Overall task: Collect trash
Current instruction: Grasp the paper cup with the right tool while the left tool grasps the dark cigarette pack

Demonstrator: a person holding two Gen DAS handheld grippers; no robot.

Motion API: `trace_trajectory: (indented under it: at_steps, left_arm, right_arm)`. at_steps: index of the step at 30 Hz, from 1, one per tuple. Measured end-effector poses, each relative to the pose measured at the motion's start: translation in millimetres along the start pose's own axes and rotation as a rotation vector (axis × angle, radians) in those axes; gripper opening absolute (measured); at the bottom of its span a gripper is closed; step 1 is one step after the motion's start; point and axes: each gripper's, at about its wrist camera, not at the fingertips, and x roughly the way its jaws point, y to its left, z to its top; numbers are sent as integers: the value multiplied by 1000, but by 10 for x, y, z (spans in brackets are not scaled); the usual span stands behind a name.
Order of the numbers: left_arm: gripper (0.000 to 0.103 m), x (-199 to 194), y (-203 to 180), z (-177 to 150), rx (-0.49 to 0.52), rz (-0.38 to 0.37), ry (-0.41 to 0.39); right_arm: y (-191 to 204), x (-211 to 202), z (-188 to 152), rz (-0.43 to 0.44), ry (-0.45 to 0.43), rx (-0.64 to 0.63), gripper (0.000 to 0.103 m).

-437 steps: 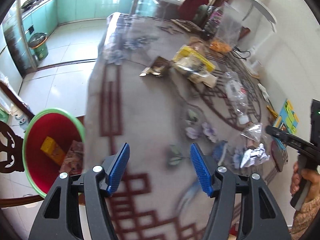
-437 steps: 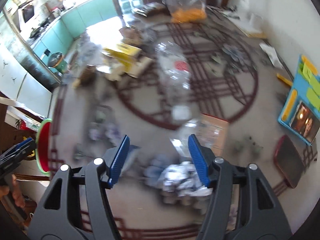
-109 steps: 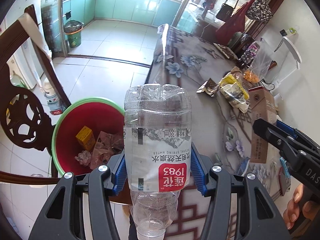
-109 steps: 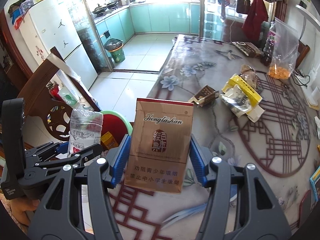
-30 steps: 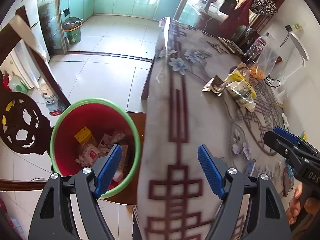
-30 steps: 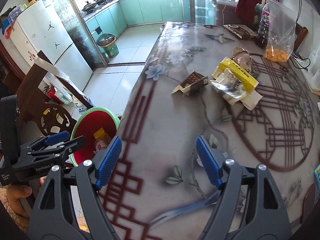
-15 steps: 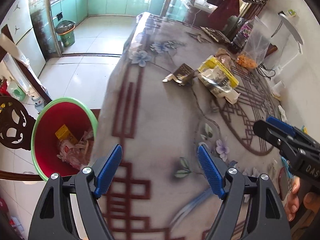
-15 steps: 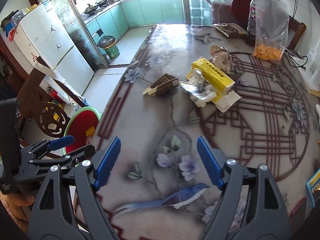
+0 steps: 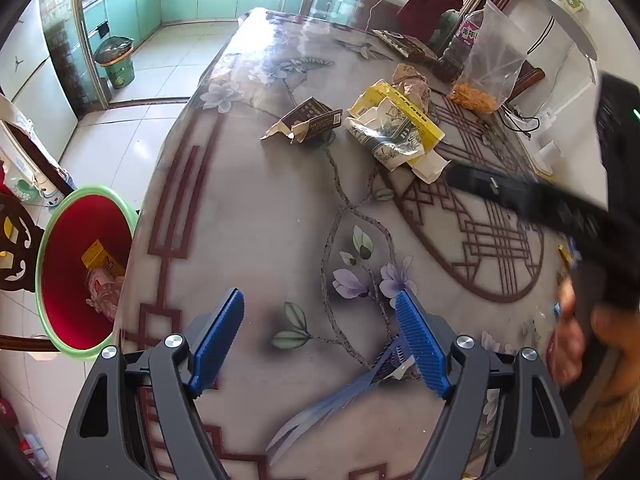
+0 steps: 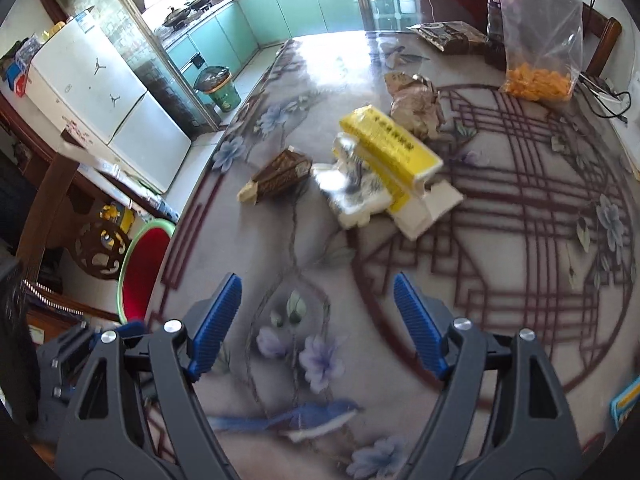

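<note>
Left tongs [image 9: 320, 334], right tongs [image 10: 316, 322]: both wide open, empty, above table [image 9: 256, 208]. Ahead: brown carton [image 10: 280, 176], yellow box [image 10: 390, 146], crumpled wrapper [image 10: 416, 106]. Bin [image 9: 70, 272] lower left. Step: reaching; next, grip a piece.

Bright daylight across a glossy table [image 9: 256, 184] patterned with purple flowers, a blue bird and dark red lattice lines. Pale tiled floor [image 9: 132, 120] to the left, running into a kitchen with turquoise cabinets [image 10: 304, 4] and a wok on the stove [image 10: 176, 18]. White fridge [image 10: 92, 88] beside a tiled partition, small green bin [image 10: 218, 88] at its foot. Carved dark wooden chair [image 10: 100, 252] near the table's edge. White wall [image 9: 560, 20] to the right.
</note>
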Motion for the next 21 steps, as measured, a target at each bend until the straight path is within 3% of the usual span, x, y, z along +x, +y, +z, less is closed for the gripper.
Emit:
trace_trajectory:
  at_steps: [8,11,14,21]
  left_arm:
    - [75,-18,148,43,-38,43,5]
    - [75,17,232,94,-56,59,9]
    - [75,99,265,200,-52,77,16]
    - [75,335,168,680,9,100,-5]
  right_arm:
    - [-127,618,558,-18,68,-9,70]
    - [-126,847,624,-29,117,-30,68]
    - [-140,1014,649,-23,156,-47,52]
    - [-208,940,617,29,146,-41,50]
